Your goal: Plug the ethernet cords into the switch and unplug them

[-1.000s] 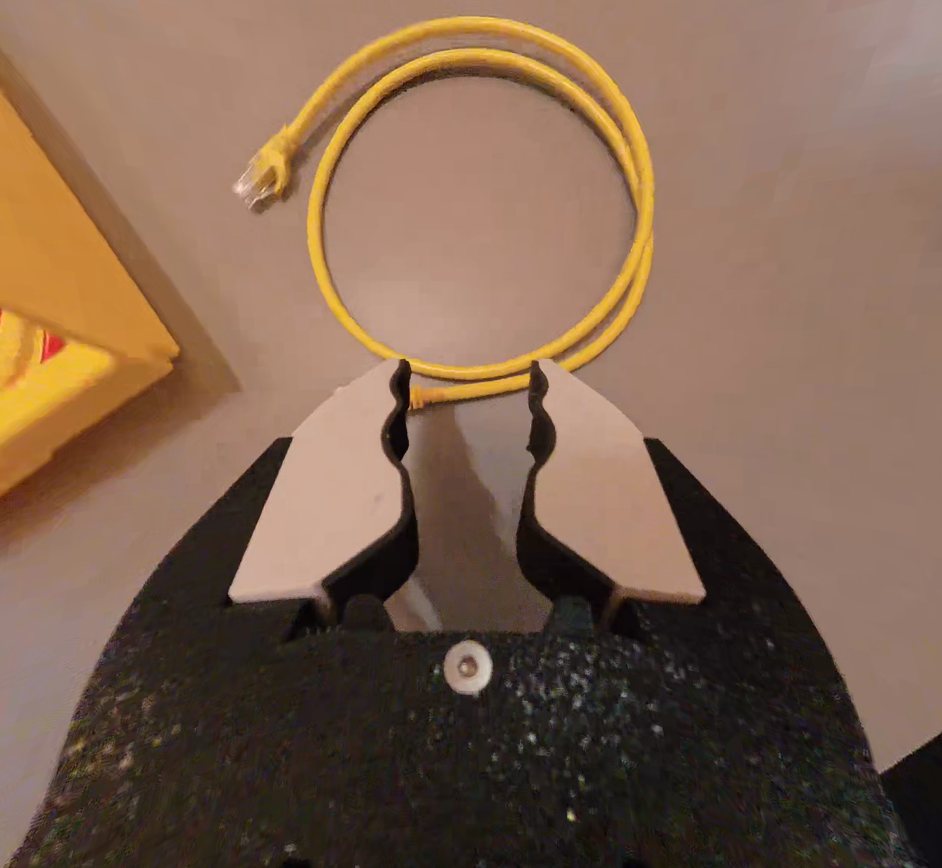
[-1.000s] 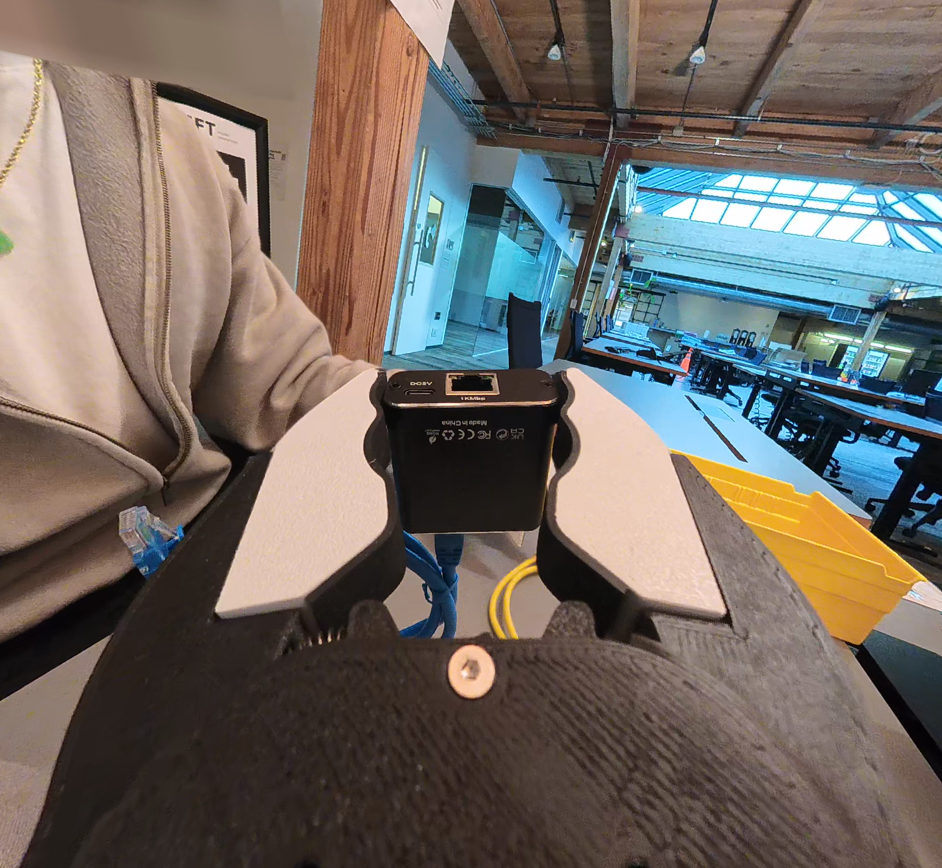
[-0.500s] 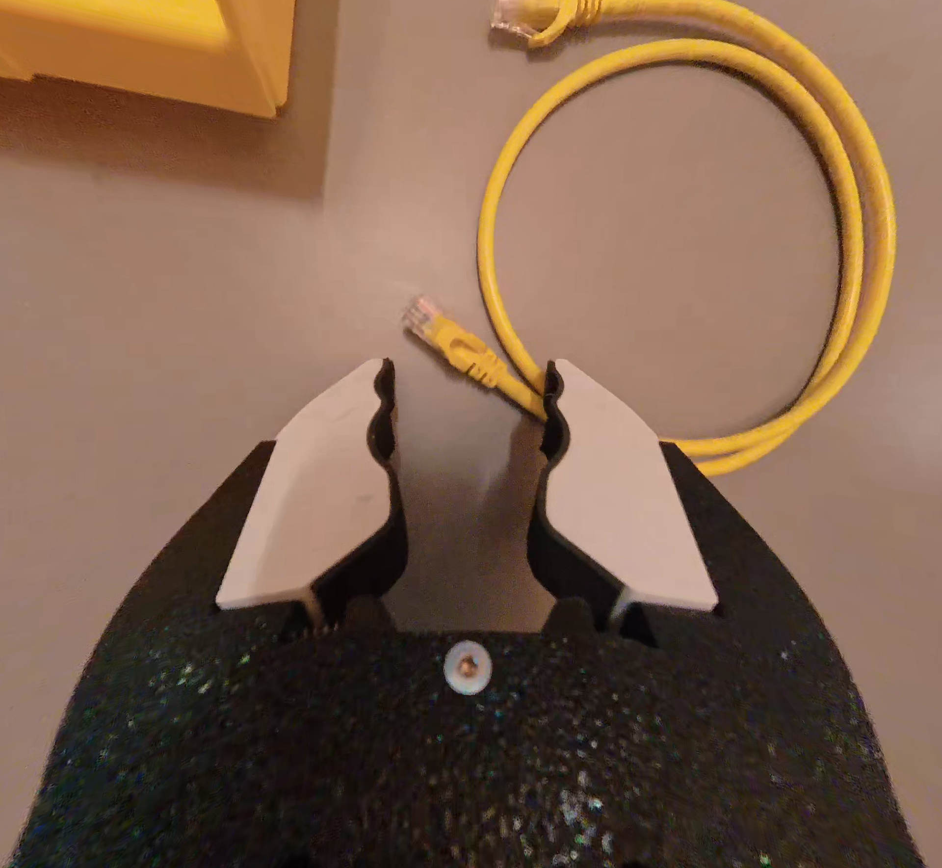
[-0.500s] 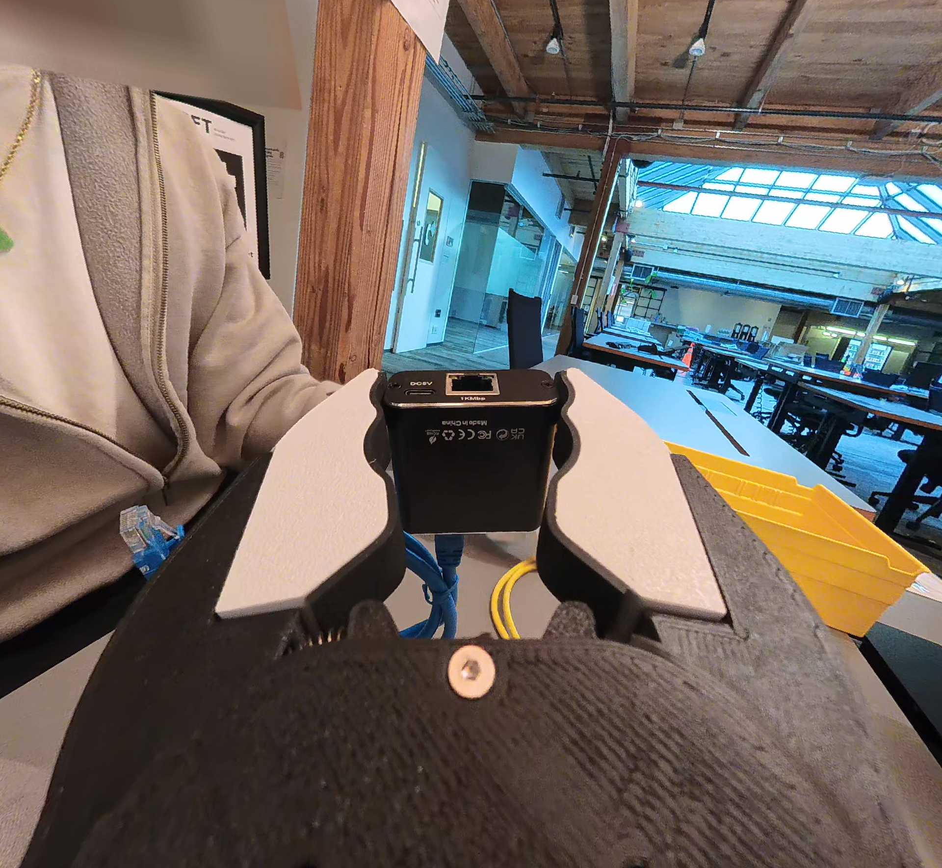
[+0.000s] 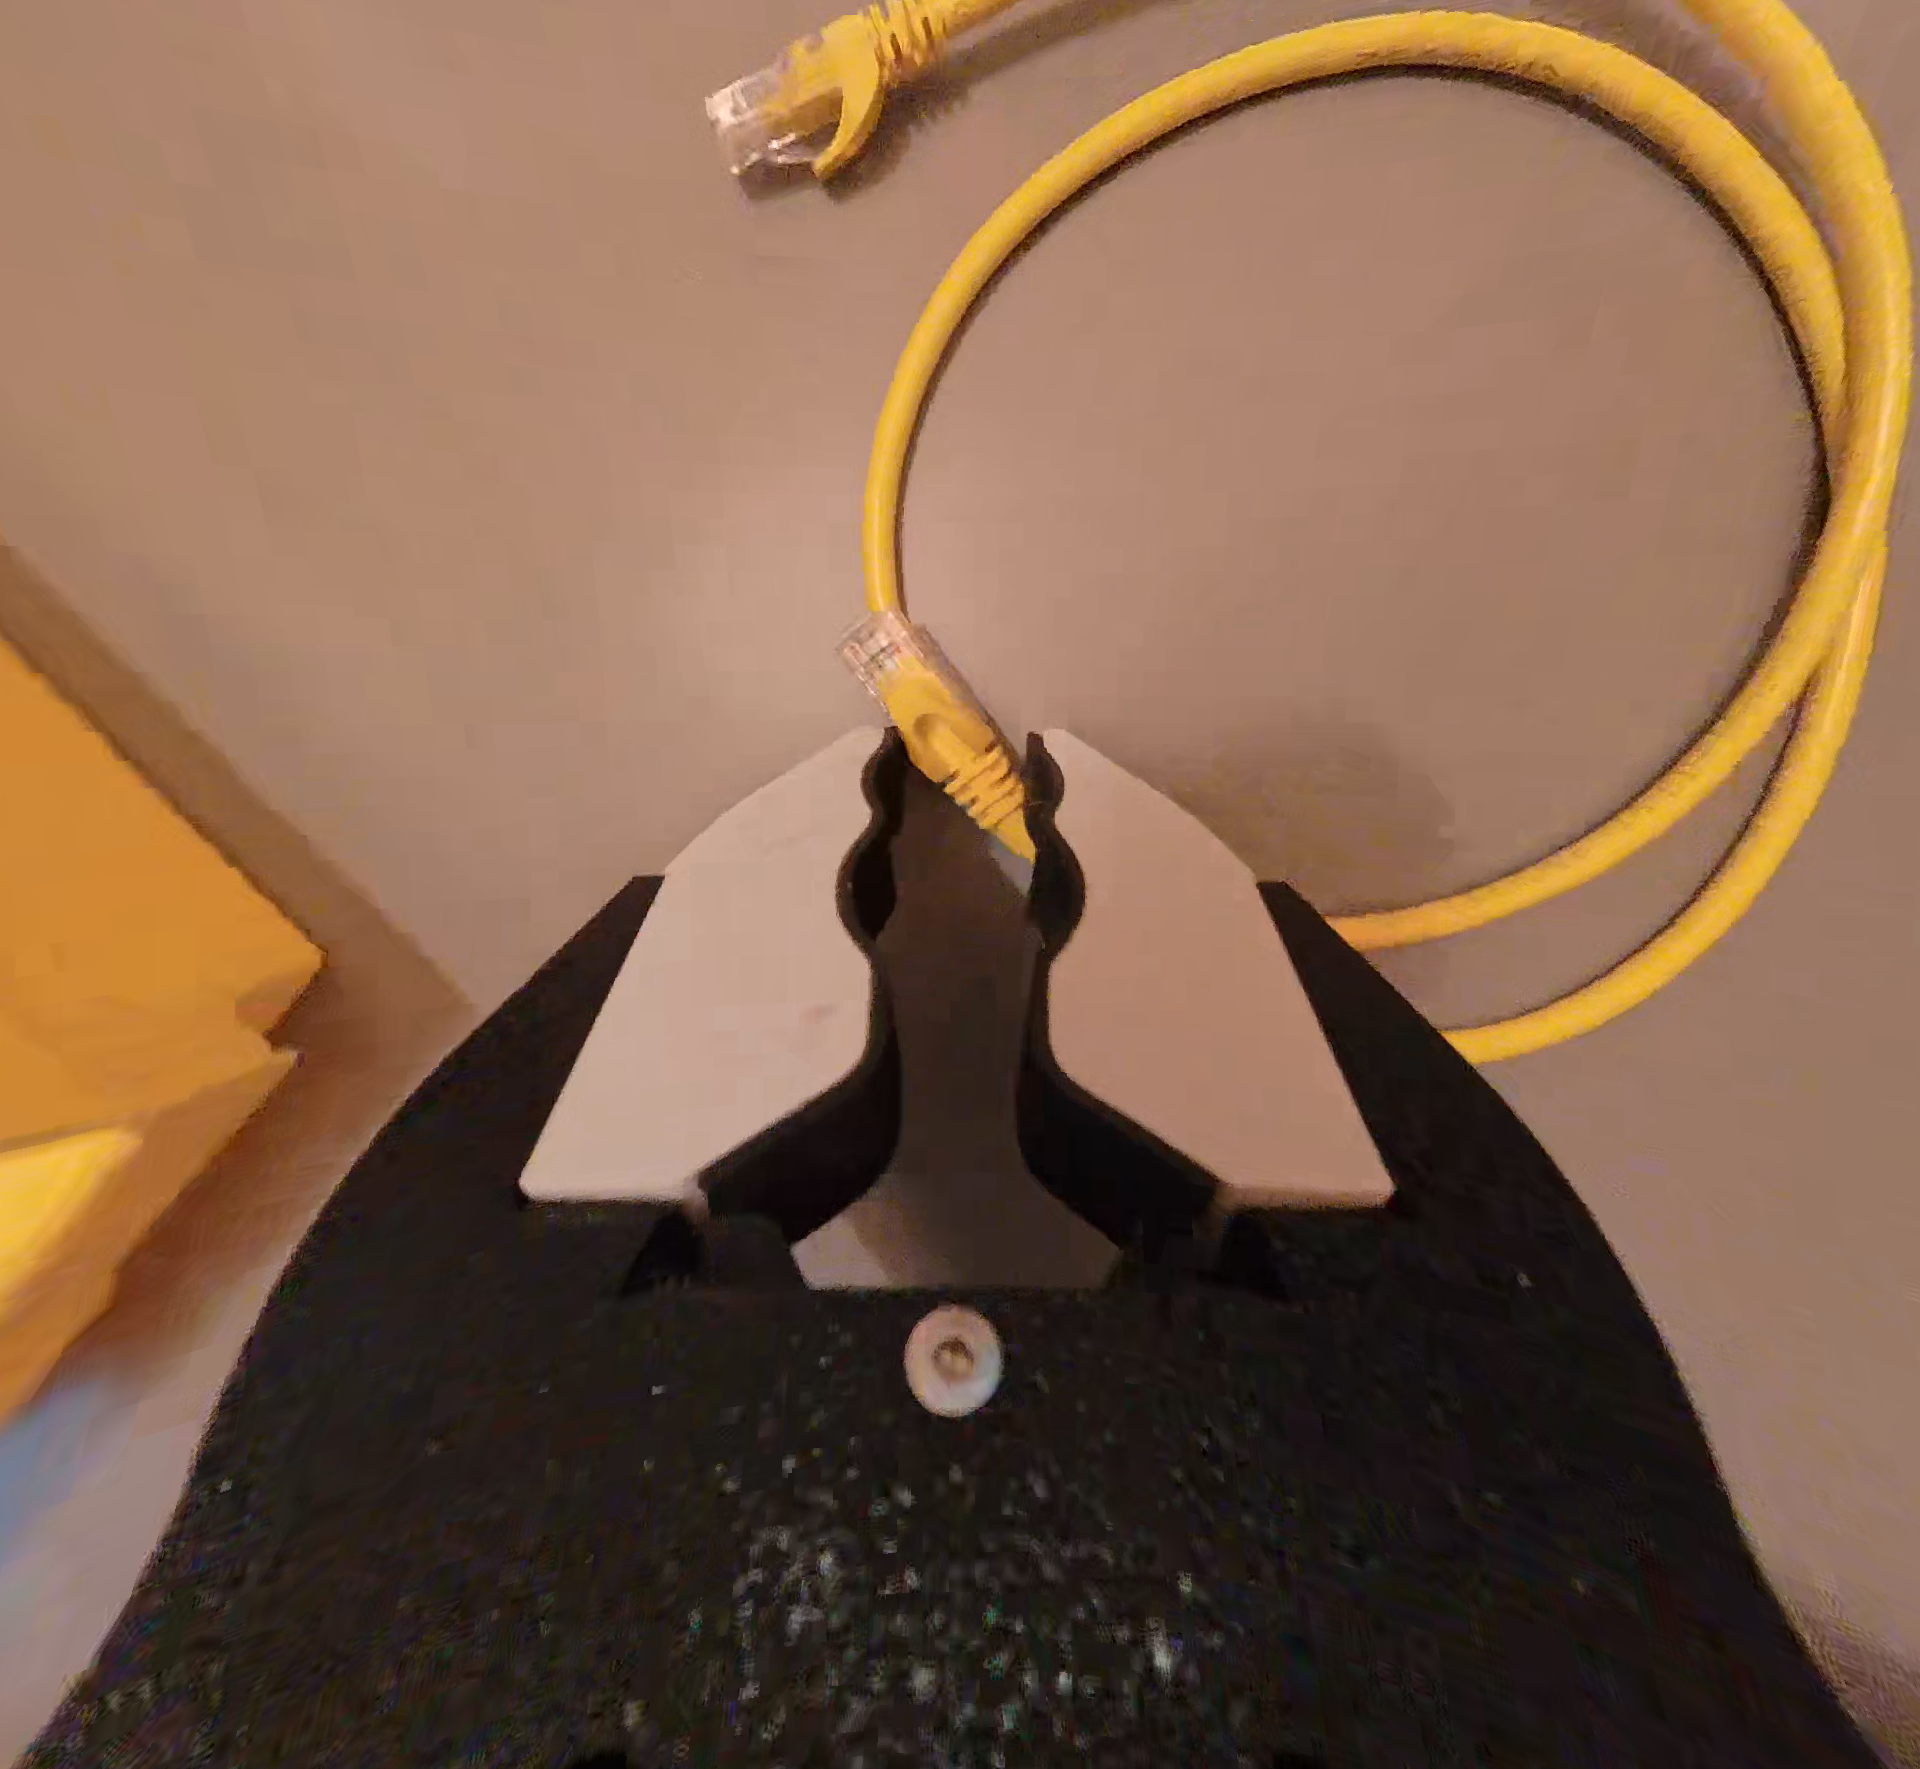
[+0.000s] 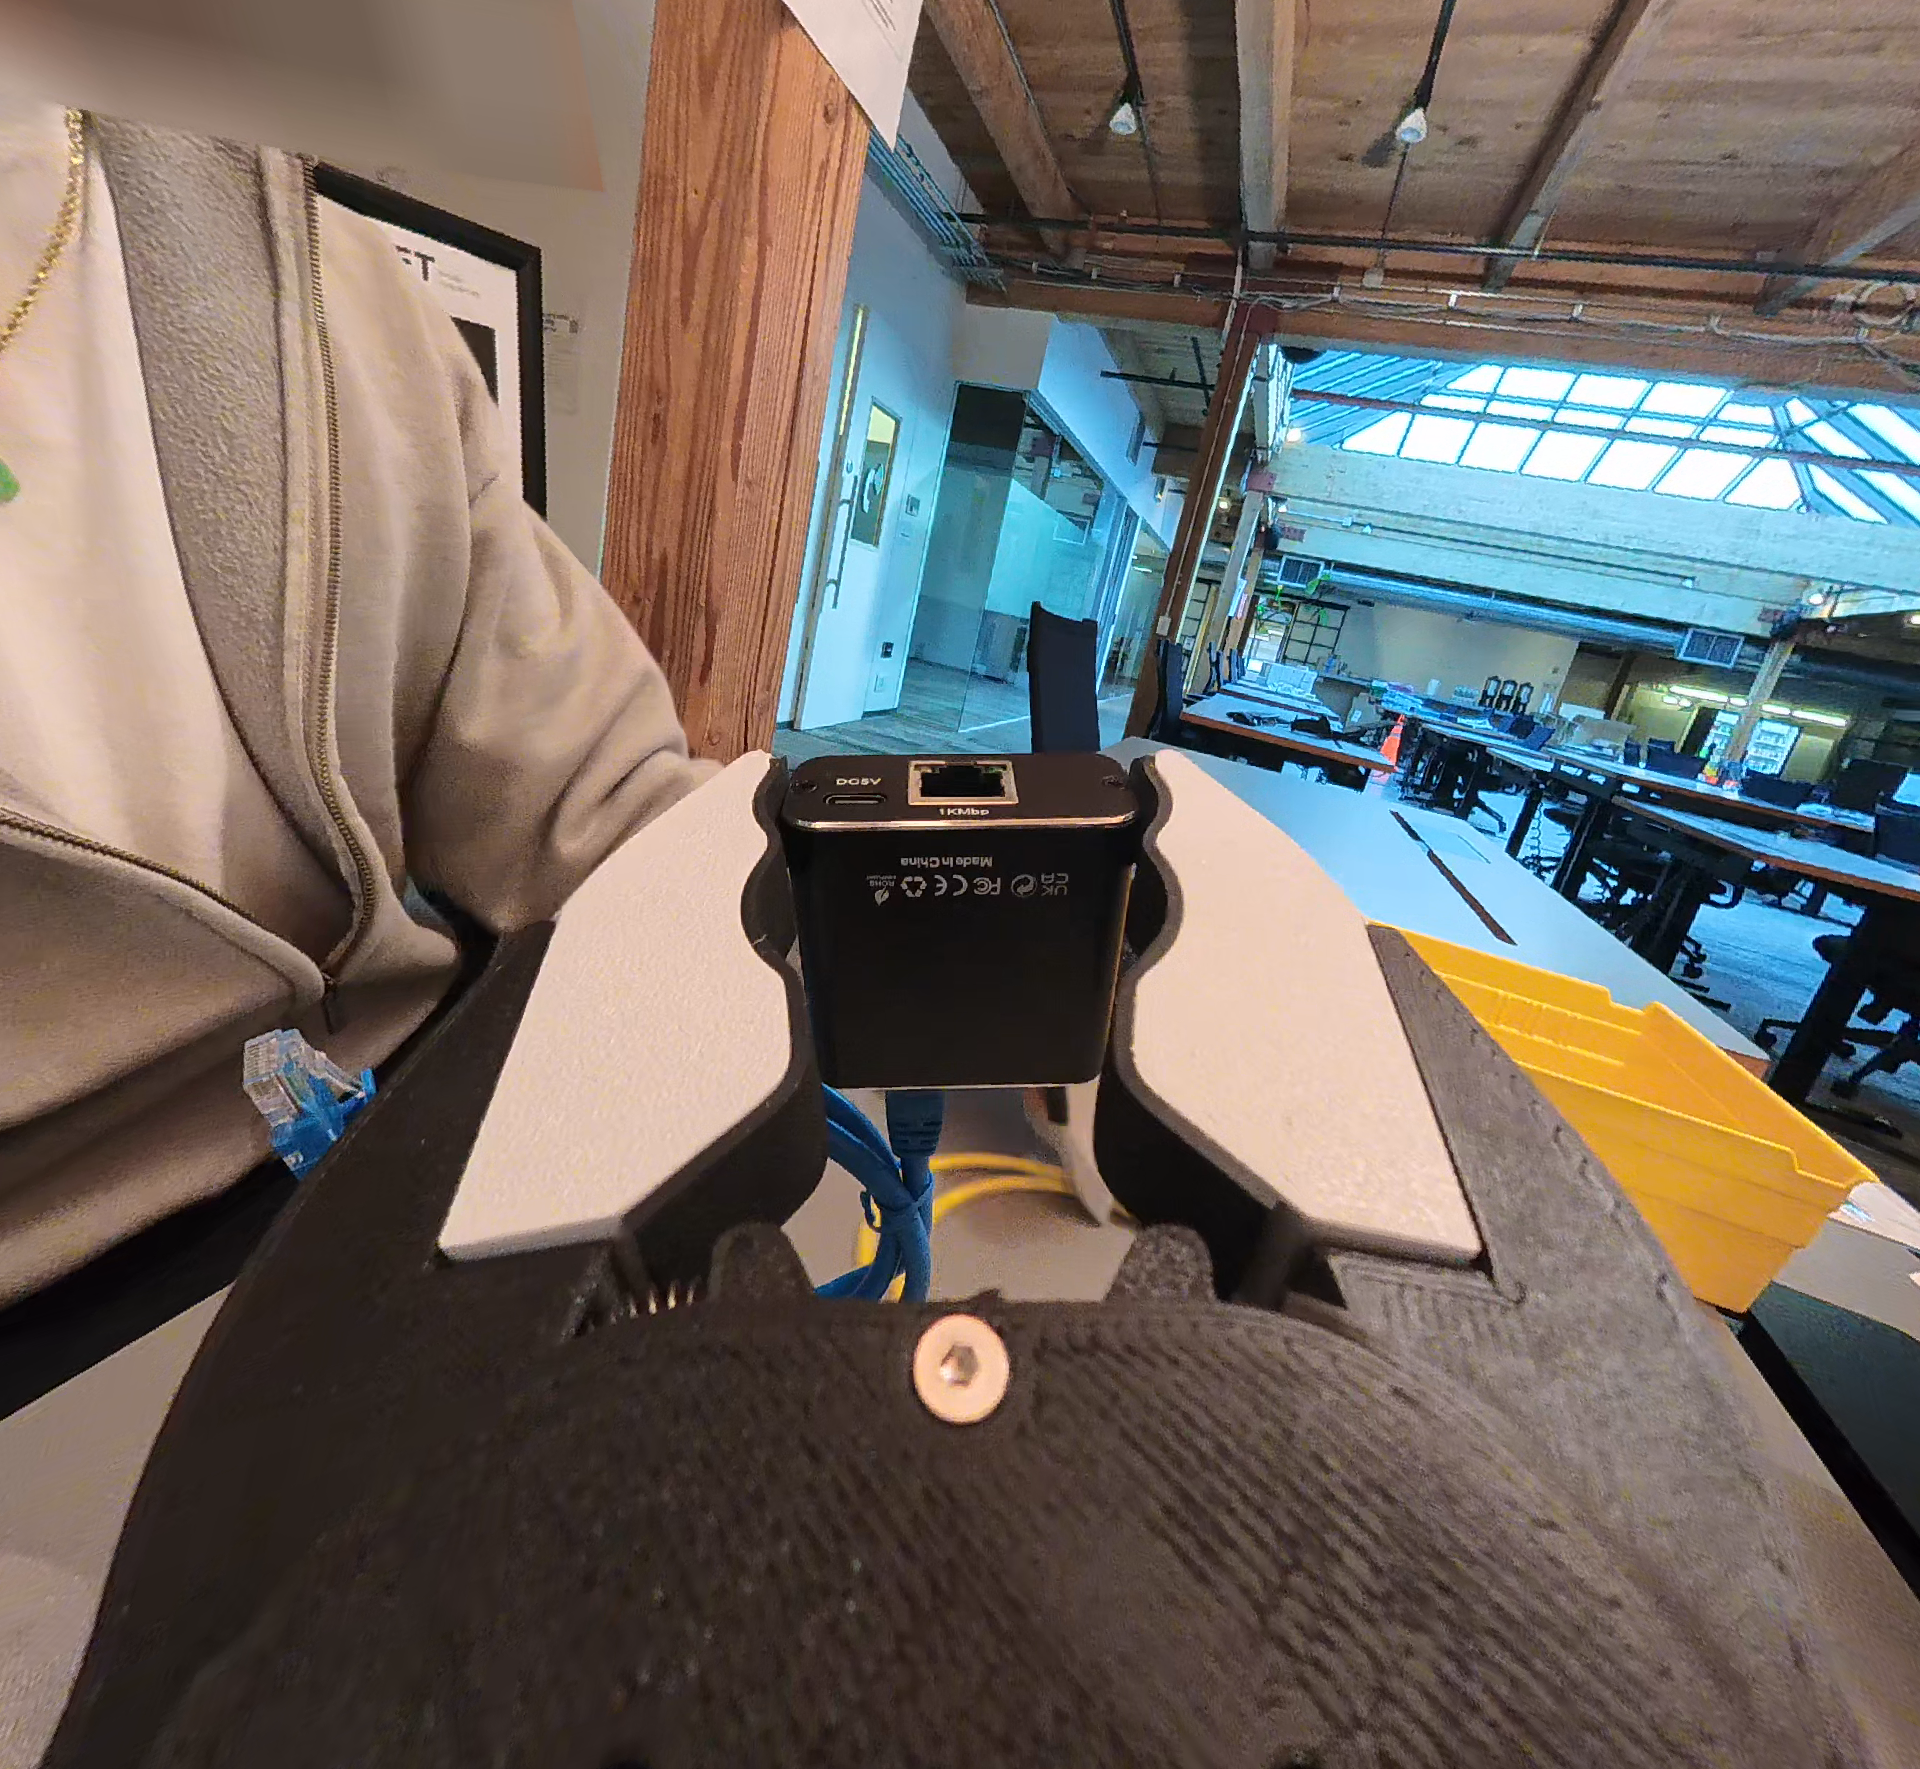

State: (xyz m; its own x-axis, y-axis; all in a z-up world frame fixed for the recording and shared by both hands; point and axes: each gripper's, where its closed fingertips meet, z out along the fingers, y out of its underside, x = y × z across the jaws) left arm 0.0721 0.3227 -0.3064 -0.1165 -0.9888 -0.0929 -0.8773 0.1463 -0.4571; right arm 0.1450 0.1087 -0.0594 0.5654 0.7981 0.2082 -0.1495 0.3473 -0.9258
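A yellow ethernet cord (image 5: 1714, 161) lies coiled on the grey table (image 5: 416, 265). Its far plug (image 5: 790, 109) lies free. My left gripper (image 5: 961, 743) is closed on the boot of its near plug (image 5: 914, 680), which sticks out past the fingertips. My right gripper (image 6: 961, 769) is shut on a small black switch (image 6: 961, 961) and holds it up with an empty port facing away. A blue cord (image 6: 904, 1189) and a white cord (image 6: 1081, 1169) hang from the switch's near end. The blue cord's other plug (image 6: 296, 1101) sticks up at the left. The yellow cord (image 6: 987, 1174) shows below.
A yellow bin (image 5: 104, 940) sits at the left of the left wrist view; it also shows in the right wrist view (image 6: 1662, 1127). A person in a grey hoodie (image 6: 208, 680) is close on the left. A wooden post (image 6: 727, 369) stands behind. About 35 cm separates my left fingertips from my right.
My left gripper has swung over the yellow cord, come down to its near plug and closed on the boot. My right gripper holds the switch nearly still.
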